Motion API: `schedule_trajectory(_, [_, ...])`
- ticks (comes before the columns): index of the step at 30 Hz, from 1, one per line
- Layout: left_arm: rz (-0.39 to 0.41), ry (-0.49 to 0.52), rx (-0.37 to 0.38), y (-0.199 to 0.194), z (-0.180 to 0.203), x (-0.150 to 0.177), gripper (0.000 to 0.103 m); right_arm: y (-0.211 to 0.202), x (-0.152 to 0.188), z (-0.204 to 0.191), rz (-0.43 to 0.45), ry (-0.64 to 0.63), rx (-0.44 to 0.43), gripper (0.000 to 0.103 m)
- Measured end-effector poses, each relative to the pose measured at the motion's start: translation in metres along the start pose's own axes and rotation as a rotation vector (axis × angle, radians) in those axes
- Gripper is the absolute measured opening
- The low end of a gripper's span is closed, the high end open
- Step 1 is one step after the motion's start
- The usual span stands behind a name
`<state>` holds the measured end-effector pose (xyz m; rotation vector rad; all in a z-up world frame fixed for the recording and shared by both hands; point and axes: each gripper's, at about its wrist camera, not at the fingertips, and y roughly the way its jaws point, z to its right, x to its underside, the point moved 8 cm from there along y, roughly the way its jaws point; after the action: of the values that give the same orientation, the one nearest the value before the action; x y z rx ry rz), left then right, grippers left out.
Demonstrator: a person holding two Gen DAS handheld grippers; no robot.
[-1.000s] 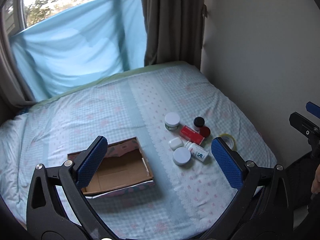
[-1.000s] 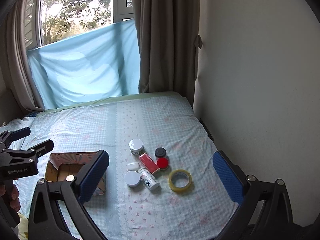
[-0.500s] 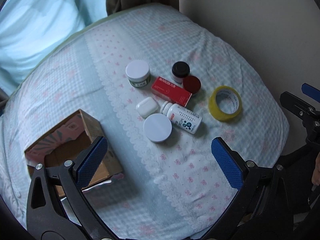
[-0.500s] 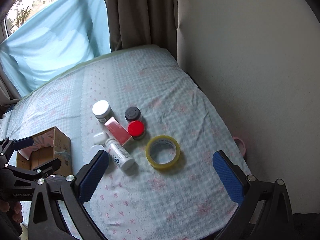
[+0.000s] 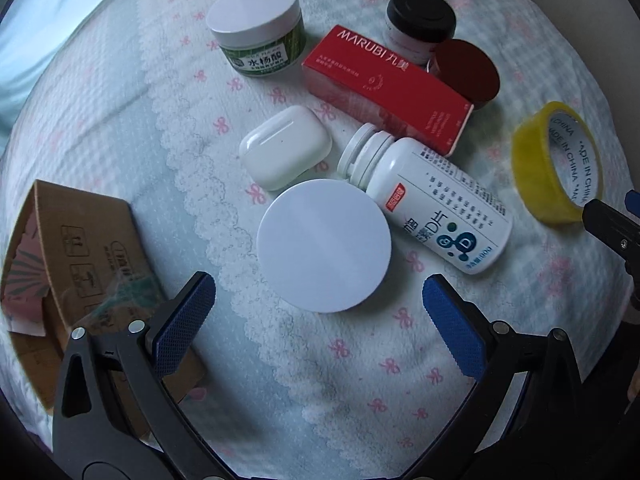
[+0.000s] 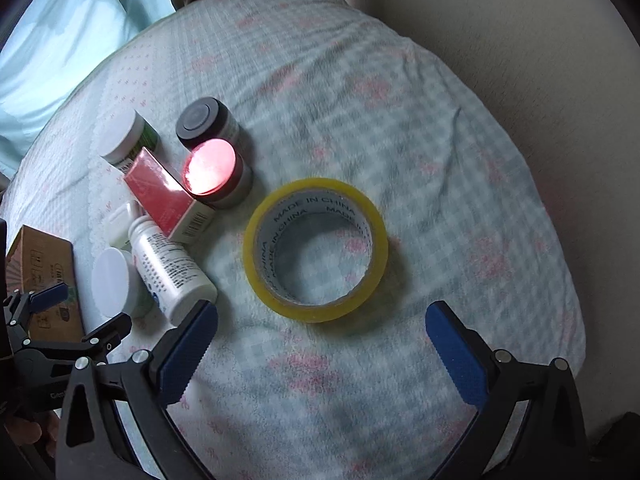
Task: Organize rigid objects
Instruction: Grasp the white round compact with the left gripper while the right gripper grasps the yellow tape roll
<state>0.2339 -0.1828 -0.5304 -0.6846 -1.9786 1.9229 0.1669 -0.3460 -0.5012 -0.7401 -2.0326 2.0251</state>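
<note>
On the bed lie a round white-lidded jar [image 5: 324,245], a white pill bottle on its side [image 5: 430,196], a white earbud case [image 5: 285,147], a red box [image 5: 384,84], a green jar [image 5: 256,28], a black-lidded jar [image 5: 420,20], a red-lidded jar [image 5: 468,70] and a yellow tape roll [image 6: 316,248]. My left gripper [image 5: 320,322] is open, just short of the white-lidded jar. My right gripper [image 6: 322,344] is open, just short of the tape roll. Both are empty.
An open cardboard box [image 5: 76,264] sits at the left, beside my left gripper; it also shows in the right wrist view [image 6: 44,268]. A beige wall [image 6: 520,40] borders the bed on the right. A blue sheet [image 6: 60,20] hangs at the back.
Both grippers have come down and forward toward the objects: the left over the white-lidded jar, the right over the tape roll. Both stay open. No object has moved.
</note>
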Motion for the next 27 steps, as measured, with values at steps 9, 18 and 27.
schedule_trajectory(9, [-0.055,0.014,0.0,0.035,-0.004,-0.01,0.095,0.038,-0.008,-0.003,-0.079,-0.007,0.017,0.103])
schedule_trajectory(18, [-0.093,0.042,0.048,0.055,0.002,-0.017,0.068,0.053,-0.014,-0.009,-0.164,-0.007,0.083,0.096])
schedule_trajectory(27, [-0.099,0.044,0.053,0.049,0.005,-0.02,0.068,0.055,-0.025,-0.021,-0.176,0.0,0.086,0.095])
